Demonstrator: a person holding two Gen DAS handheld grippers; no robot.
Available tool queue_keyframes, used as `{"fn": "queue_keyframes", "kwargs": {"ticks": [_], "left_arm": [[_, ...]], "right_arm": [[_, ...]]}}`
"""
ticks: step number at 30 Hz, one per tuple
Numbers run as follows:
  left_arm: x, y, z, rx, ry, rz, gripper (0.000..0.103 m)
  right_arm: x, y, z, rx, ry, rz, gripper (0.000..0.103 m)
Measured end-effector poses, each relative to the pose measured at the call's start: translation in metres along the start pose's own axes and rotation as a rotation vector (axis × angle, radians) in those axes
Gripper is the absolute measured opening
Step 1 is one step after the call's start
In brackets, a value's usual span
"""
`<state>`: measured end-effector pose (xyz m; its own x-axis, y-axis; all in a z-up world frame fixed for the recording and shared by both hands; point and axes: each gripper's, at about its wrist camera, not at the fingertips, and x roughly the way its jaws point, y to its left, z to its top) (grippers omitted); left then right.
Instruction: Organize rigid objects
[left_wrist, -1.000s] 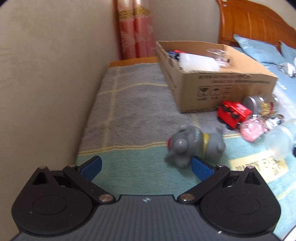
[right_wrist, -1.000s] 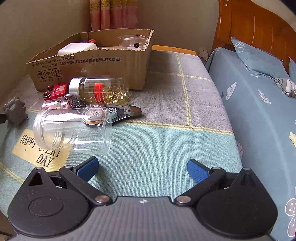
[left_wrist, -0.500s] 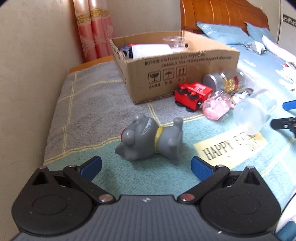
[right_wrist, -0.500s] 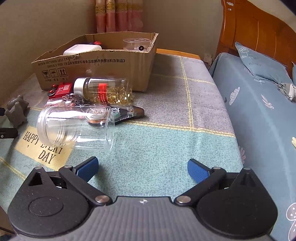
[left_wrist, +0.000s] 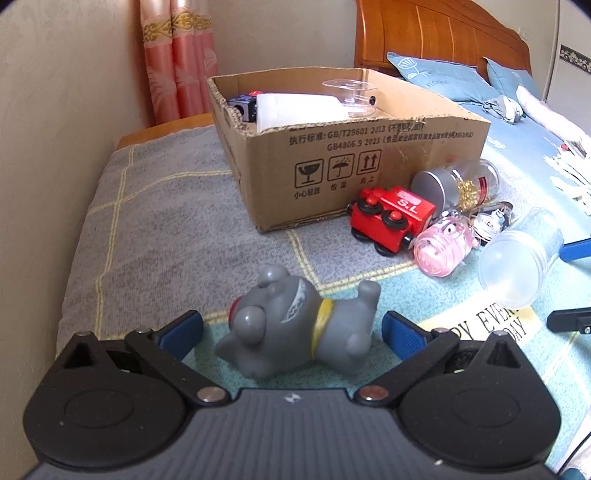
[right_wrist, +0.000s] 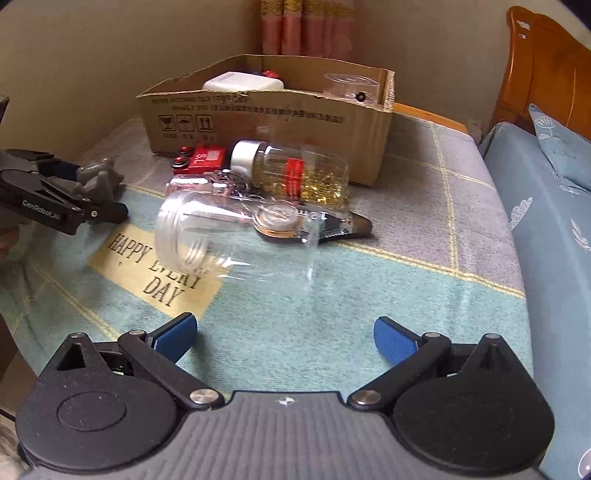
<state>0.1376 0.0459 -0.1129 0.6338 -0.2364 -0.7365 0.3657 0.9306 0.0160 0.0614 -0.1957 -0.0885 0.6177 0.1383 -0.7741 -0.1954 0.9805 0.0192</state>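
A grey toy animal (left_wrist: 295, 328) with a yellow collar lies on its side on the blanket, between the open fingers of my left gripper (left_wrist: 291, 332); contact does not show. It also shows in the right wrist view (right_wrist: 98, 179), with the left gripper (right_wrist: 99, 201) around it. My right gripper (right_wrist: 284, 336) is open and empty, just short of a clear plastic jar (right_wrist: 236, 236) lying on its side. The cardboard box (left_wrist: 369, 158) stands behind, holding a white container and a clear cup.
Beside the box lie a red toy train (left_wrist: 391, 218), a glass jar of gold bits (right_wrist: 295, 171), a pink clear toy (left_wrist: 439, 251) and a tape dispenser (right_wrist: 314, 225). A wall is on the left; blue bedding and a wooden headboard are on the right.
My left gripper has swung right and moved in until the grey toy lies between its fingers. My right gripper has moved closer to the clear jar.
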Motion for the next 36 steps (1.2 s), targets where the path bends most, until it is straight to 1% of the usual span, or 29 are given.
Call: {"fn": "queue_keyframes", "kwargs": {"ticks": [3,6,9,11,14,16,19,20,21,24,30,36], "left_arm": [[0.0,-0.001,0.0,0.003,-0.003,0.002,0.102],[0.0,0.0,0.001,0.005,-0.001,0.005,0.102],[-0.002,-0.003,0.0,0.033,-0.015,0.015,0.1],[-0.001,-0.002,0.0,0.027,-0.014,0.007,0.099],[-0.001,-0.001,0.001,0.019,-0.015,-0.002,0.095],[-0.002,-0.002,0.002,0.018,-0.014,-0.011,0.087],[-0.004,-0.002,0.003,0.017,-0.013,-0.014,0.079],[-0.004,-0.003,0.004,0.015,-0.011,-0.017,0.078],[-0.005,-0.003,0.004,0.012,-0.009,-0.017,0.076],[-0.008,-0.004,0.005,0.003,-0.006,-0.011,0.076],[-0.021,-0.006,0.008,-0.014,0.002,-0.009,0.075],[-0.043,-0.016,0.018,0.005,-0.03,0.003,0.074]], "right_arm": [[0.001,0.006,0.011,0.032,-0.015,0.063,0.103],[0.003,0.012,0.024,0.041,-0.028,0.073,0.103],[0.007,0.017,0.035,0.051,-0.021,0.093,0.103],[0.011,0.022,0.04,0.046,-0.017,0.085,0.103],[0.017,0.029,0.045,0.031,-0.009,0.065,0.103],[0.02,0.032,0.047,0.015,-0.002,0.039,0.103],[0.022,0.036,0.047,-0.013,0.011,-0.007,0.103],[0.022,0.037,0.047,-0.022,0.013,-0.017,0.101],[0.021,0.038,0.047,-0.031,0.014,-0.024,0.098],[0.019,0.037,0.047,-0.041,0.013,-0.032,0.096],[0.011,0.035,0.048,-0.078,0.006,-0.009,0.096],[-0.002,0.033,0.05,-0.134,-0.006,0.011,0.096]]}}
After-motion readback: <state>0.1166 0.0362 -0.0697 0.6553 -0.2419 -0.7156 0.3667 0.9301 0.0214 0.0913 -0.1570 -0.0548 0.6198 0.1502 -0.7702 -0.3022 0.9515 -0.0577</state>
